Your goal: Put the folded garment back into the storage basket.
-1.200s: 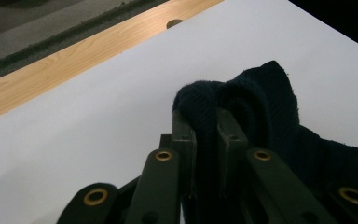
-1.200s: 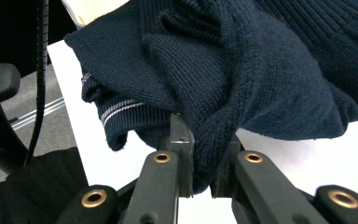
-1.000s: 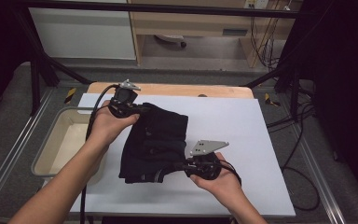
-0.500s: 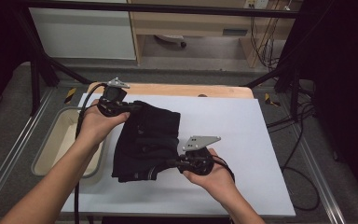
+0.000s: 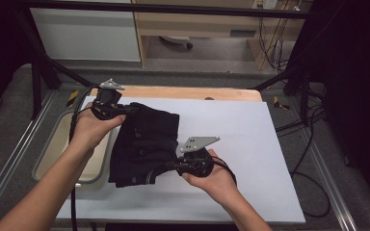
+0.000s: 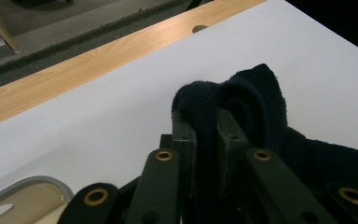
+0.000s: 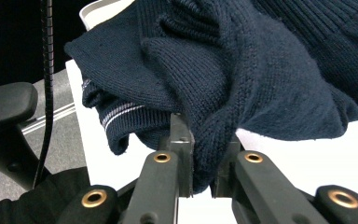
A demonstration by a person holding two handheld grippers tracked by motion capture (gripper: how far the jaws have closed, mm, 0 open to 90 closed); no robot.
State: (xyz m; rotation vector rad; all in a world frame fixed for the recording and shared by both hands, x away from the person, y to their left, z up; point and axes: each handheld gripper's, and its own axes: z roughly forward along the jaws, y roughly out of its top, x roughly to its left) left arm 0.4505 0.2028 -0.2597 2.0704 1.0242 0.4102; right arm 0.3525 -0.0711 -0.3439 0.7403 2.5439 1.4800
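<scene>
A dark navy knitted sweater (image 5: 144, 144) lies bunched on the white table top (image 5: 231, 125), its left part hanging past the table's left edge. My left gripper (image 5: 125, 109) is shut on a fold at the sweater's far left corner (image 6: 207, 116). My right gripper (image 5: 171, 166) is shut on a fold at its near right side (image 7: 205, 154). In the right gripper view, a ribbed hem with pale stripes (image 7: 121, 114) hangs beside the pinched fold. Each gripper is held by a hand coming in from below.
A beige tub (image 5: 62, 149) sits left of the table, below the sweater's overhanging edge. A wooden strip (image 5: 188, 92) with a hole runs along the table's far edge. Cables (image 5: 313, 159) trail on the floor at right. Black frame bars stand around the table.
Both grippers have carried the sweater leftward, so it now overhangs the table's left edge above the tub. The right gripper has also shifted left, still pinching the fabric.
</scene>
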